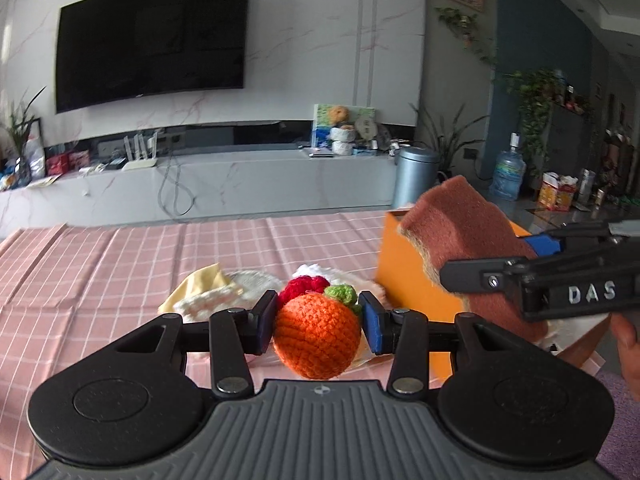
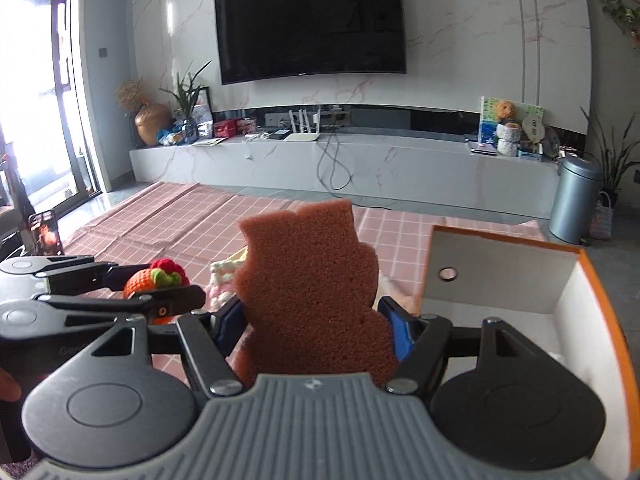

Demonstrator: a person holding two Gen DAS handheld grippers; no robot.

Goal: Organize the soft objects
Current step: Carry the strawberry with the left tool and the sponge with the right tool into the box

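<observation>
Soft toys aloft beside orange-walled open box (image 2: 600,280)

Left hand-held gripper (image 1: 318,320) clamped on orange crocheted fruit (image 1: 318,336); right hand-held gripper (image 2: 316,320) gripping upright brown foam sponge (image 2: 312,280), nearer, just left of box.

At the lower centre of the left wrist view, the orange fruit toy (image 1: 316,338) is crocheted yarn, nubbly and matt. The brown sponge (image 2: 316,292) is porous, open-celled foam. The checked pink cloth (image 1: 120,264) on the desk is creased fabric, and the box (image 2: 500,280) at right looks like smooth matt board, white inside.
</observation>
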